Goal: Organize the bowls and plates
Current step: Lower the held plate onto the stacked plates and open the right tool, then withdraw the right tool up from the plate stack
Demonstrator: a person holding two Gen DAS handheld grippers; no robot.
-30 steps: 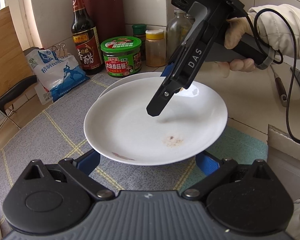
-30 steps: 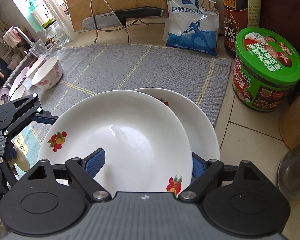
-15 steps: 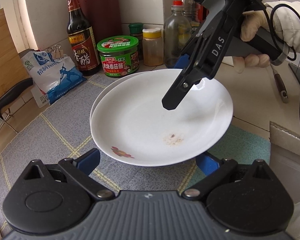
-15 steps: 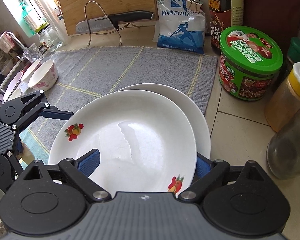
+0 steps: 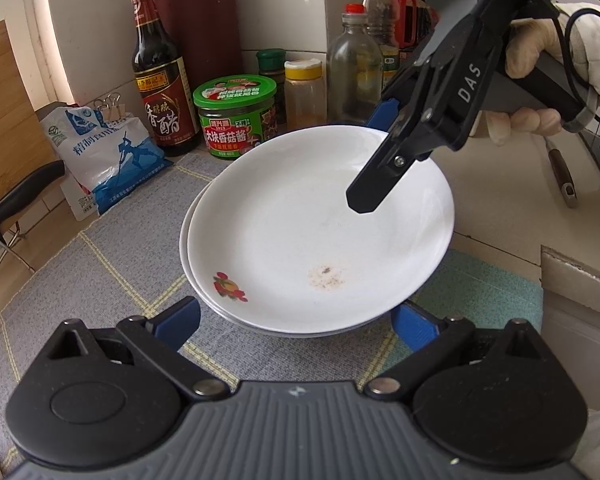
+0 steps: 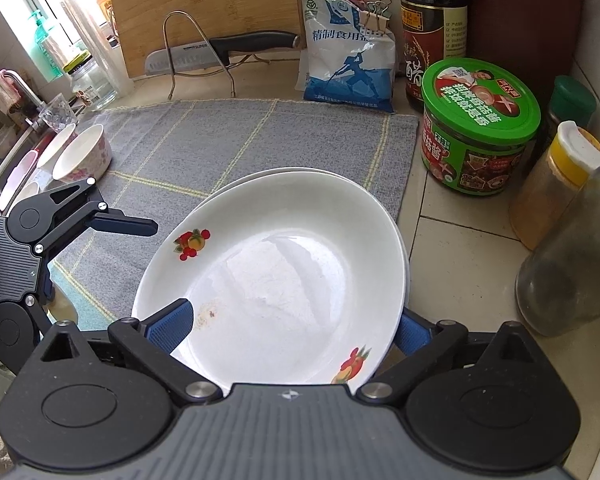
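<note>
Two white plates with fruit decals lie stacked on the grey mat (image 6: pixel 228 136). The top plate (image 5: pixel 320 228) (image 6: pixel 284 272) rests in the lower plate (image 5: pixel 186 248) (image 6: pixel 260 174). My right gripper (image 6: pixel 290 320) (image 5: pixel 374 160) straddles the top plate's rim, one blue pad inside the plate and one outside. Its jaws are opening and neither pad presses on the rim. My left gripper (image 5: pixel 296 316) (image 6: pixel 100 258) stands wide open at the stack's other side, clear of the plates. Floral bowls (image 6: pixel 82 152) sit at the mat's far left edge.
Along the wall stand a green-lidded jar (image 6: pixel 476 128), a dark vinegar bottle (image 5: pixel 160 80), a salt bag (image 6: pixel 348 60), spice jars (image 6: pixel 556 184) and a glass bottle (image 6: pixel 572 256). A knife (image 6: pixel 220 50) lies on a wire rack before a cutting board (image 6: pixel 204 8). A cardboard box (image 5: pixel 580 280) is at right.
The top plate has settled onto the lower plate, no longer offset from it. My right gripper's jaws have spread wide and drawn back a little. The left gripper has stayed put.
</note>
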